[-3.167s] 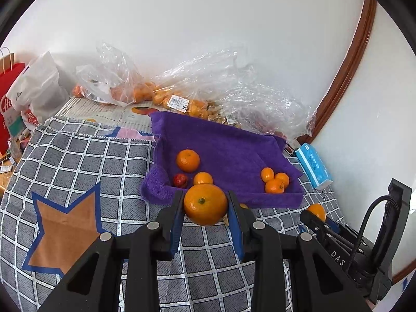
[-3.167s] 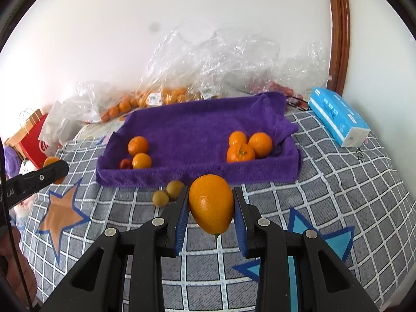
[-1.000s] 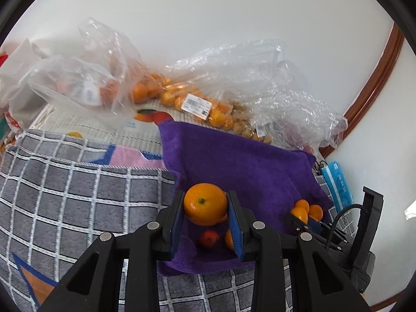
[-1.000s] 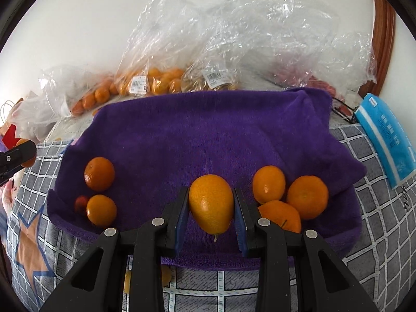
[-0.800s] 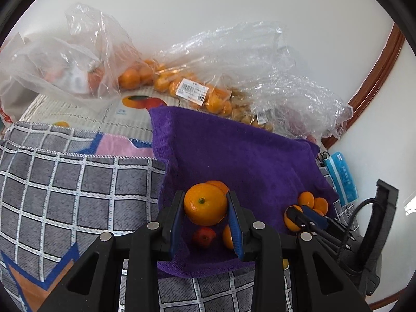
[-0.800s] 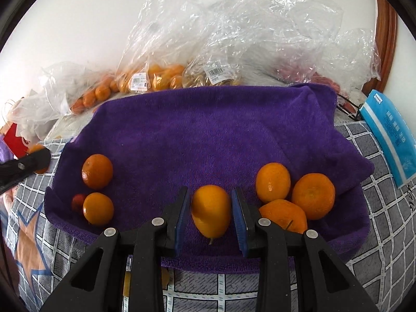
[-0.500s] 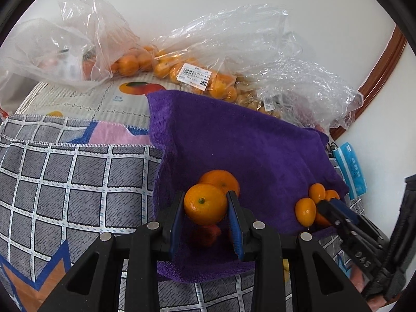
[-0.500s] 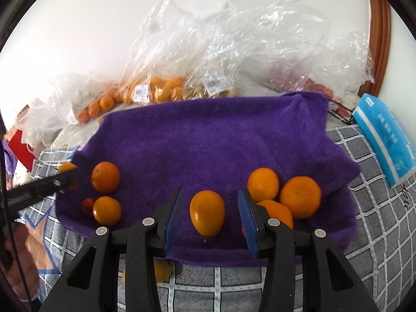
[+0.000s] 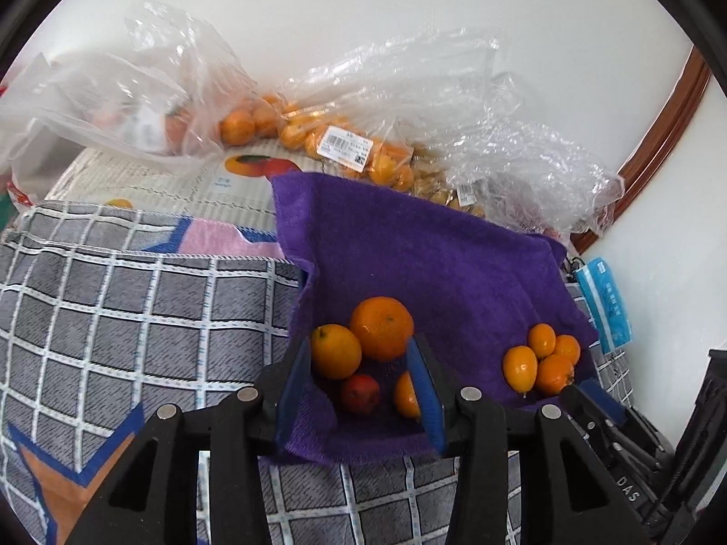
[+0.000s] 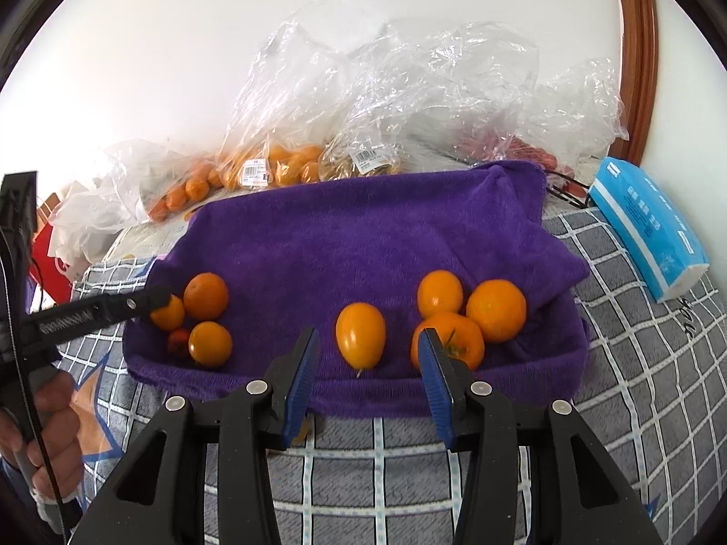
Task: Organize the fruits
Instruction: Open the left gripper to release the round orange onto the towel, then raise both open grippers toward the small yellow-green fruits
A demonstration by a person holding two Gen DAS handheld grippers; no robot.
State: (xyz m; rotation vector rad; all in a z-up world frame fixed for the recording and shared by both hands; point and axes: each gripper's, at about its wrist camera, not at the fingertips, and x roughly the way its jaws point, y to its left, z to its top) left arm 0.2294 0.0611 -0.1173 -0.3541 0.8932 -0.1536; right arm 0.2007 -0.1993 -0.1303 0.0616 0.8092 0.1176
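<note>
Covering the far half of the checked blanket point(image 10: 636, 390), the purple towel point(image 10: 363, 236) is soft and loosely rucked, so fruit set on it should settle and not roll far. Both clusters sit along its near edge. The right gripper point(image 10: 368, 363) hangs over that edge with its blue pads spread wide and nothing between them; an oval orange fruit point(image 10: 360, 334) lies free on the towel just beyond them, with three rounder oranges point(image 10: 495, 304) touching one another at its right. The left gripper point(image 9: 359, 381) is likewise spread and empty, its pads flanking the left cluster: a large orange point(image 9: 381, 328), a smaller orange point(image 9: 335, 350) touching it, a partly hidden one near the right pad, and a small red fruit point(image 9: 360, 393) nearest the camera.

All this citrus looks light, firm-skinned and smooth, likely to slip if pinched off-centre, so taking each across its widest girth seems best. The red fruit looks soft and bruisable; a gentle squeeze across its middle would suit it.
</note>
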